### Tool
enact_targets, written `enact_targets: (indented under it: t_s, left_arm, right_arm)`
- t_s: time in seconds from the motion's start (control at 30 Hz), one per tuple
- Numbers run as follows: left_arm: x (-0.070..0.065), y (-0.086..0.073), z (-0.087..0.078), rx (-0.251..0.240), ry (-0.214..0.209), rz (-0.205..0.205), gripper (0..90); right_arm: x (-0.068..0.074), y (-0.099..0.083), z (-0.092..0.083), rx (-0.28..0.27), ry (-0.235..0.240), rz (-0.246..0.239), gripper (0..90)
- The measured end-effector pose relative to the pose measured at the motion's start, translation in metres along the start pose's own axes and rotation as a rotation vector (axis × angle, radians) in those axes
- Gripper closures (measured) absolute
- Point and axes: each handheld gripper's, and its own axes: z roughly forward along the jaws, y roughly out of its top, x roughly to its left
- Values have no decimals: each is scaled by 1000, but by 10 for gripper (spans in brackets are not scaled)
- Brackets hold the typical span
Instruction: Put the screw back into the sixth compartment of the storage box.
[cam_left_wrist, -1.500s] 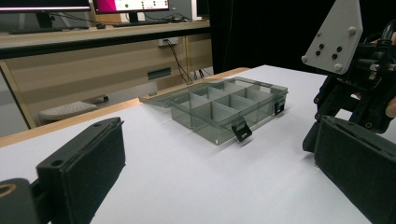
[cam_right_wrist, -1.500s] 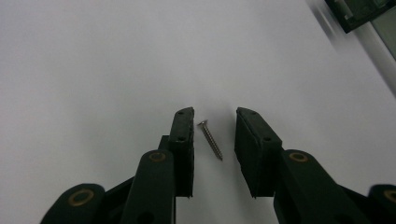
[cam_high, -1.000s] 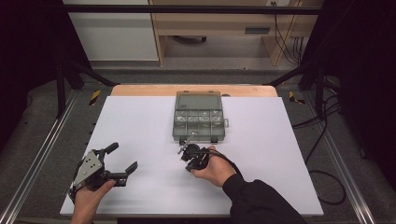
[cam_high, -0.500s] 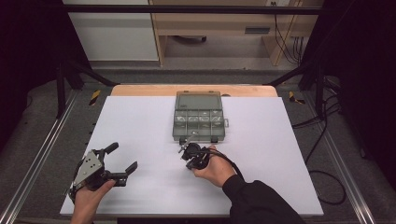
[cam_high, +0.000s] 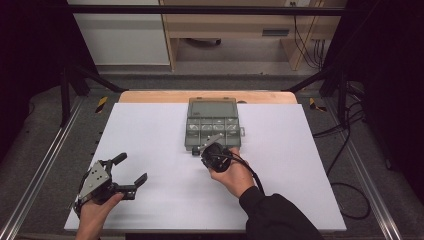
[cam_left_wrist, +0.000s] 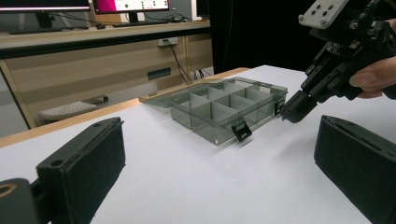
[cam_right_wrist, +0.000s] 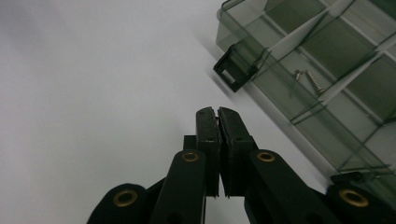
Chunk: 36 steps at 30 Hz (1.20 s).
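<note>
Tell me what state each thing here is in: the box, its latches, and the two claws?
Compartment box: open, lid laid back flat on the table.
Front latch: undone, hanging free.
Screws: lying in one compartment; the other compartments look empty.
Left claw: open, nothing between its pads, apart from the box.
Right claw: shut on nothing, tips near the box's front edge.

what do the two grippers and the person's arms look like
Both are black two-jaw tools with flat, blocky pads and brass-coloured rivets at the linkages. The left gripper carries a grey three-cornered plate on top. The right gripper has a similar grey plate and a black cable trailing back along a dark sleeve. The left forearm is bare.
</note>
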Motion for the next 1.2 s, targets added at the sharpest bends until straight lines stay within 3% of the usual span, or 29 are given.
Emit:
enact_targets:
  t_s: [0.3,0.5,1.2]
  left_arm:
    - [-1,0,0,1,0,2,18]
    - [0,0,0,0,1,0,18]
    - [-1,0,0,-4,0,-4,18]
  right_arm:
    - [-11,0,-9,-71,-48,43,877]
    - [-15,1,-11,-99,-76,47,876]
    - [-26,5,-8,-237,-110,163,877]
